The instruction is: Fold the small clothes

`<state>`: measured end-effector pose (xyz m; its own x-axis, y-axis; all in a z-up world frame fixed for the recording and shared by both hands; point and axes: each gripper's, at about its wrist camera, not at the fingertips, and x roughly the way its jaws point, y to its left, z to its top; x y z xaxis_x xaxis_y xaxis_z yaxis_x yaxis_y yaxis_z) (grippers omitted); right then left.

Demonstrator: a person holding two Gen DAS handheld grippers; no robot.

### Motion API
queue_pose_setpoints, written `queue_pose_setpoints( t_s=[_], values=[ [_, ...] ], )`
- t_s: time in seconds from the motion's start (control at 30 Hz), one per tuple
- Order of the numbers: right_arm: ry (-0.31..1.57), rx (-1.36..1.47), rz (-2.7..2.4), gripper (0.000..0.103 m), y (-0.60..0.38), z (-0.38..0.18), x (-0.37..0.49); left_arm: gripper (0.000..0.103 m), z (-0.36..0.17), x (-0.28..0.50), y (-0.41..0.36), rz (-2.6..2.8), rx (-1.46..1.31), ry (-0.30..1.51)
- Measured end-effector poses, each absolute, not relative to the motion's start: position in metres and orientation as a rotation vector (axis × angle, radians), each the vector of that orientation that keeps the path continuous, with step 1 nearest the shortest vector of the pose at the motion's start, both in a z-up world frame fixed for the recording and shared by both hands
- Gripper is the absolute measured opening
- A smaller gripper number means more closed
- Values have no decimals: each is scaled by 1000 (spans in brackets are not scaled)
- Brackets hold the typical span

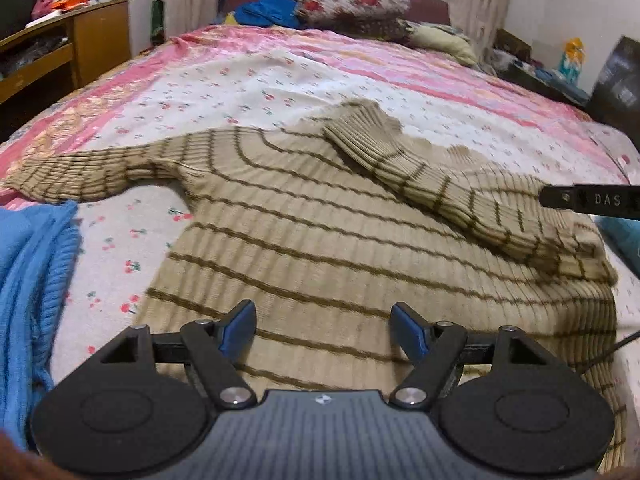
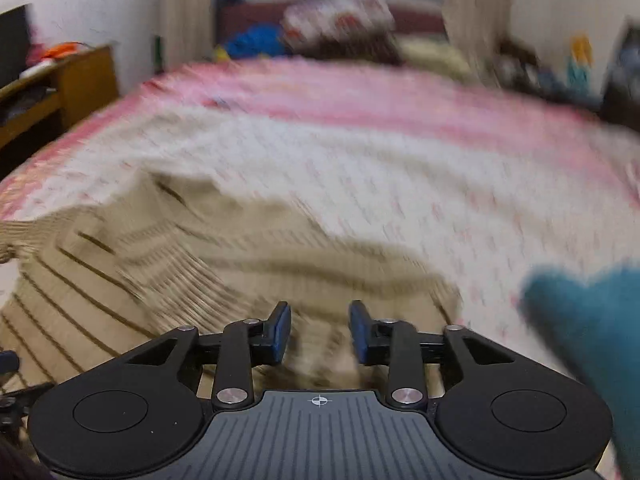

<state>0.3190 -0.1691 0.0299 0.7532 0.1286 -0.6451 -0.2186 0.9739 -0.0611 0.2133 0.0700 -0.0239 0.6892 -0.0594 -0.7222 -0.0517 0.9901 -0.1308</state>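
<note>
While the beige ribbed sweater with thin brown stripes (image 1: 320,224) lies flat on the bed's pink-and-white floral sheet (image 1: 224,76) — one sleeve folded across its chest — the left gripper (image 1: 323,326) hovers over its hem, fingers wide and empty. Right gripper (image 2: 319,330): blurred view, fingers moderately apart, holding nothing.
</note>
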Motion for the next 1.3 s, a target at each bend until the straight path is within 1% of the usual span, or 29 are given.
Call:
queue_pose_setpoints(
  t_s=[0.03, 0.13, 0.27, 0.4, 0.43, 0.47, 0.57, 0.63, 0.73, 0.8, 0.9, 0.97, 1.17, 1.3],
  values=[
    [688, -142, 242, 33, -157, 32, 320, 80, -23, 213, 72, 9, -148, 803],
    [681, -190, 389, 35, -113, 29, 331, 80, -20, 212, 81, 51, -157, 788],
    [707, -249, 489, 39, -72, 14, 358, 80, -18, 211, 91, 97, -165, 772],
    [734, -294, 501, 38, -52, -4, 373, 80, -18, 212, 99, 111, -191, 770],
    [741, -312, 500, 33, -48, -7, 374, 80, -18, 212, 100, 114, -195, 769],
    [741, -329, 485, 22, -45, -11, 375, 80, -18, 212, 101, 117, -199, 767],
    [726, -326, 468, 11, -47, -9, 371, 80, -17, 211, 105, 136, -209, 758],
    [699, -306, 506, 8, -49, -2, 362, 80, -16, 210, 109, 151, -220, 749],
    [648, -371, 584, 8, -42, 0, 346, 80, -11, 209, 116, 186, -220, 720],
    [700, -419, 596, 11, -35, -10, 348, 80, -7, 210, 123, 212, -209, 707],
    [714, -368, 584, 14, -36, -11, 351, 80, 0, 211, 142, 271, -180, 685],
    [715, -307, 593, 18, -43, -3, 349, 80, 6, 212, 165, 319, -178, 672],
    [685, -175, 620, 18, -58, 10, 328, 80, 22, 224, 244, 485, -192, 647],
    [686, -162, 644, 18, -48, 9, 321, 77, 18, 244, 300, 545, -283, 681]
  ],
)
